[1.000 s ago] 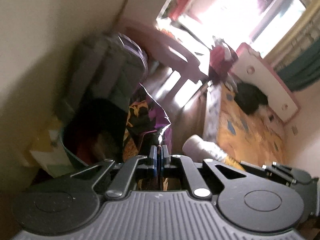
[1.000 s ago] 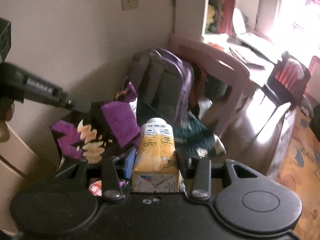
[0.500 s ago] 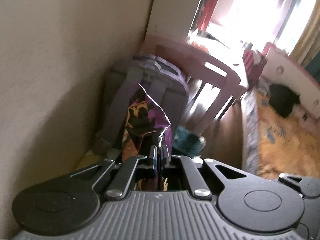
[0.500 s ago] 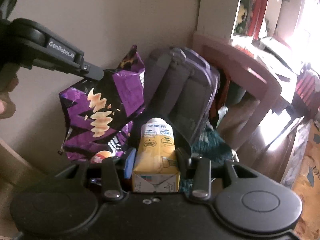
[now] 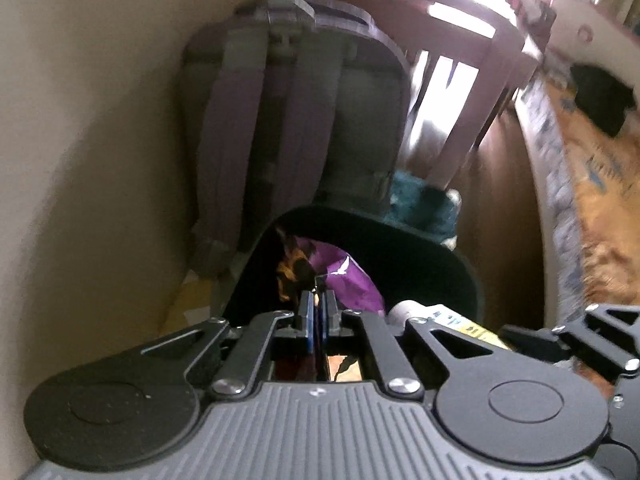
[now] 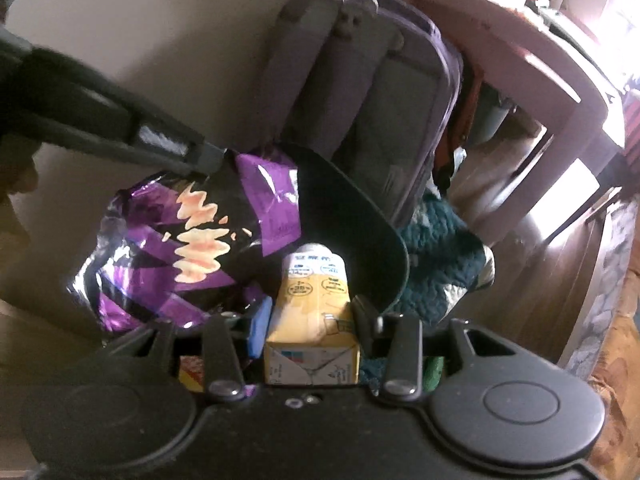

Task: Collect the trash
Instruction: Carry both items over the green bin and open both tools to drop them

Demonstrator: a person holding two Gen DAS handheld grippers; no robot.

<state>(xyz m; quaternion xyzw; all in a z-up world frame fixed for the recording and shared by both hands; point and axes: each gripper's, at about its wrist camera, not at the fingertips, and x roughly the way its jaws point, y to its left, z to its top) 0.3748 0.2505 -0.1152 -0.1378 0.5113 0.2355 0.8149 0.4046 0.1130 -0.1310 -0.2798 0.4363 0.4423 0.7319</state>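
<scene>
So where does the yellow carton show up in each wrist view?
Left wrist: lower right, only the carton top and a yellow strip showing behind the gripper linkage, beside the purple chip bag.
Right wrist: bottom centre, the carton upright between the right gripper jaws.
Shared landmark: the black bin with the grey backpack behind it.

The dark bin (image 6: pixel 360 232) is gaping open near the wall, its mouth partly filled by the purple chip bag (image 6: pixel 180 240). A grey backpack (image 6: pixel 360 92) is crowding its far side; bare floor (image 6: pixel 532 264) is lying free on the right.
</scene>
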